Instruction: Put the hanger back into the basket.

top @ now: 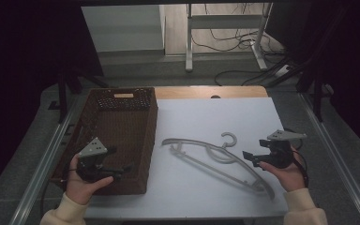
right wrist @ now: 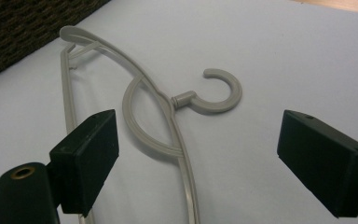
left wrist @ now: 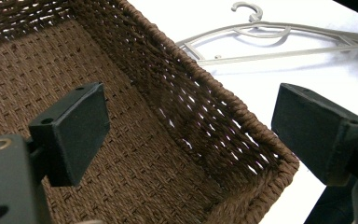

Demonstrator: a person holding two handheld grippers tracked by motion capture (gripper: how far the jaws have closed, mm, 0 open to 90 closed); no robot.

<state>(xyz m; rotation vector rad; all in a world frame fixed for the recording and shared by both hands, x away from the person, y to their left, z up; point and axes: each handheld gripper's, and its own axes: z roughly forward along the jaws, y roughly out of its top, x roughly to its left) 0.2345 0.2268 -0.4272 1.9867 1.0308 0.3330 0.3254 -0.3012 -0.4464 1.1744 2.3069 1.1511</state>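
Note:
A grey plastic hanger (top: 214, 153) lies flat on the white tabletop (top: 206, 117), its hook toward the far side. A brown wicker basket (top: 152, 136) with nothing inside stands to its left. My left gripper (top: 124, 168) hovers open over the basket's near end and points right; in the left gripper view its jaws (left wrist: 196, 126) frame the basket's near right corner (left wrist: 205, 79), with the hanger (left wrist: 261, 29) beyond. My right gripper (top: 249, 157) is open just right of the hanger's middle. In the right gripper view, its jaws (right wrist: 207, 154) stand wide on either side of the hanger's neck (right wrist: 184, 99).
A wooden strip (top: 206, 91) edges the table's far side. Metal rails (top: 47, 154) run along both sides of the table. Beyond it are a desk frame (top: 190, 42) and cables on the floor. The basket's wall (right wrist: 18, 32) shows at the upper left of the right gripper view.

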